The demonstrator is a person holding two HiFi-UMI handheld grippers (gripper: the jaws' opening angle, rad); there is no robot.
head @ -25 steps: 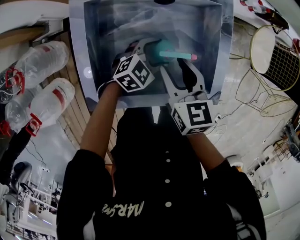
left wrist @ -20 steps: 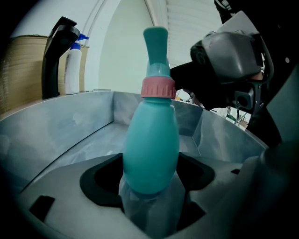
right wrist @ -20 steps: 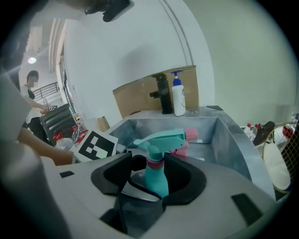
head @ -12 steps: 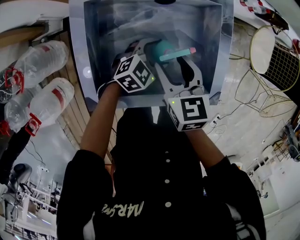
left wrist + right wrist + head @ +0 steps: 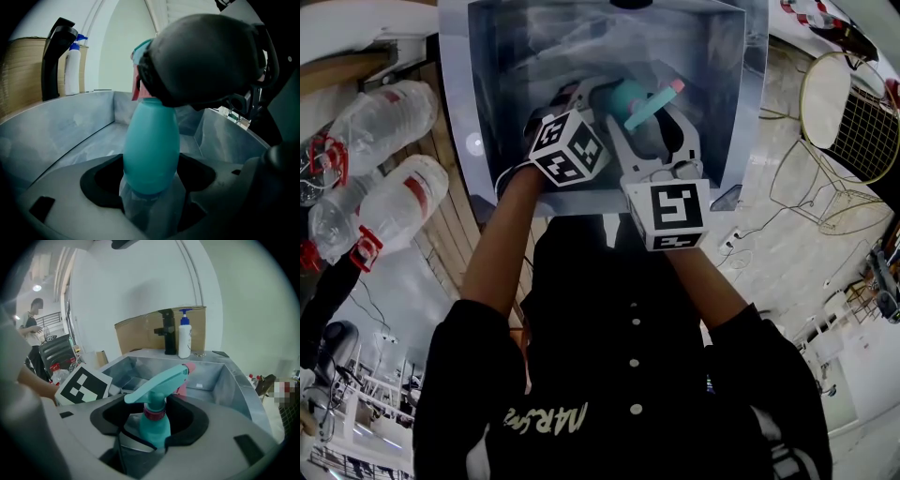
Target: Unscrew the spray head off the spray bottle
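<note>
Over the shiny metal sink (image 5: 729, 112), the person holds both grippers close together. The left gripper (image 5: 150, 201) has its two fingers pinched on the fat, round body of the blue-green spray bottle (image 5: 151, 150). It holds the bottle inside the sink walls.

The right gripper (image 5: 149, 439) comes in from the other side. Its fingers have just been opening a bit wider. The spray head (image 5: 157, 387) stands between them, and they press on its neck right by the pink ring (image 5: 153, 412). The long nose of the spray head sticks out past the fingers. Its pink tip (image 5: 677, 85) points away from the person and to the right.

In the left gripper view, the big dark shape of the right gripper hides the top of the bottle.

At the back edge of the sink stand a black tap (image 5: 167, 331) and a white pump bottle (image 5: 184, 341), side by side. Brown cardboard (image 5: 136, 336) leans behind them.

Left of the sink, in the head view, clear plastic bottles (image 5: 389, 202) with red caps lie on a wooden top (image 5: 457, 234). Another person (image 5: 30, 326) stands far off to the left in the right gripper view.
</note>
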